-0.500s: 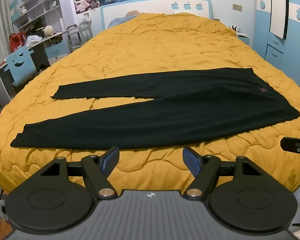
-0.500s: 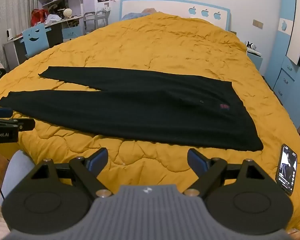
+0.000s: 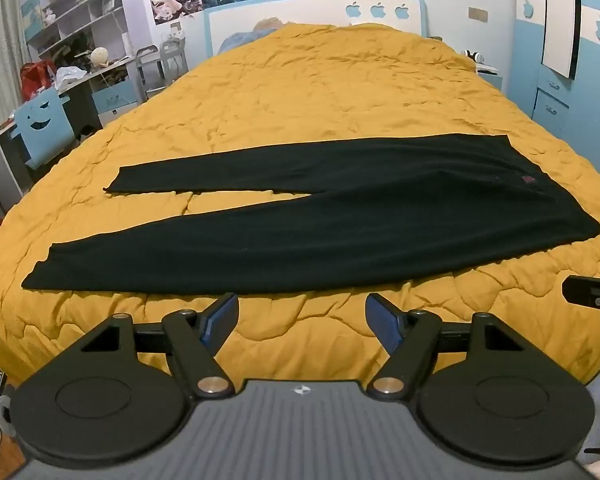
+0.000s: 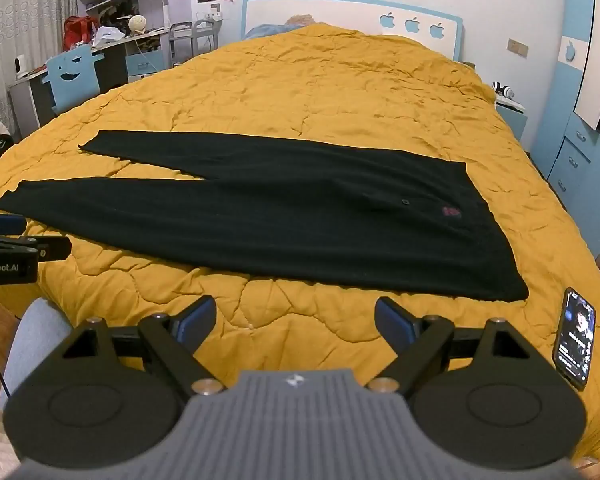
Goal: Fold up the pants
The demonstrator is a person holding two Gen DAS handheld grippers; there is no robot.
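Observation:
Black pants (image 3: 340,224) lie flat on the yellow quilt (image 3: 320,92), waist to the right, both legs spread out to the left. They also show in the right wrist view (image 4: 300,220), with a small red label (image 4: 451,211) near the waist. My left gripper (image 3: 302,316) is open and empty, just short of the near leg's lower edge. My right gripper (image 4: 295,318) is open and empty, above the quilt in front of the pants' near edge. Each gripper shows at the edge of the other's view.
A phone (image 4: 576,344) with a lit screen lies on the quilt at the near right corner. A desk with a blue chair (image 4: 74,72) stands left of the bed. Blue drawers (image 4: 572,160) stand to the right. The headboard (image 4: 352,16) is at the far end.
Both grippers have moved slightly nearer to the bed. The pants have not moved and both grippers stay open.

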